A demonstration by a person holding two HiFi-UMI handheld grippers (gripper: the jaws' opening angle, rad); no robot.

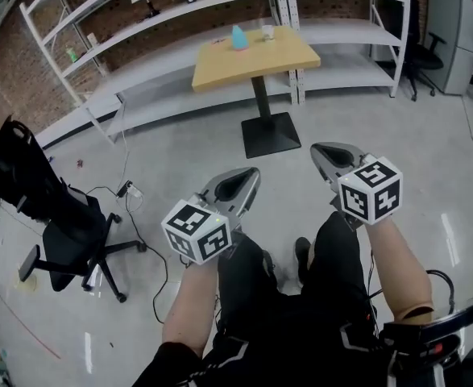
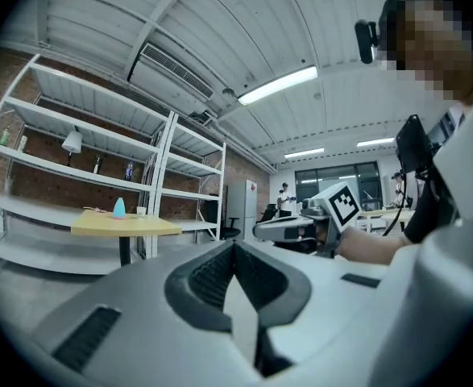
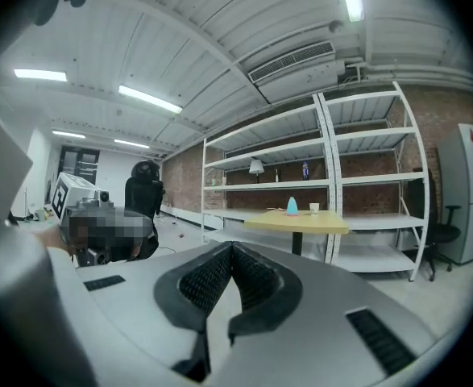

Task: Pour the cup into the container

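So both grippers are just hanging out in front of the person, nowhere near the action. The left gripper (image 1: 248, 176) is clamped fully closed with nothing in it: in its own view (image 2: 234, 244) the two ribbed black pads are pressing flat against each other inside the smooth grey shell. Same deal with the right gripper (image 1: 323, 153), whose textured pads (image 3: 220, 276) are meeting in a tight V and holding zilch. Each one is wearing its cube (image 1: 197, 230) of black-and-white square markers. The cup (image 1: 267, 32), small, white and round, is sitting on the far part of a square, light wood table (image 1: 252, 59) on a single black post with a flat square base, well apart from both grippers. Just beside the cup, to its left in the head view, the container (image 1: 239, 37) is standing upright, teal and kind of cone-shaped with a rounded top. White metal shelves (image 1: 180, 6) are lining a brick wall behind the table. A black office chair (image 1: 67, 224) on a star base is parked off to the left on the glossy grey floor (image 1: 188, 151), with a cable trailing near it.
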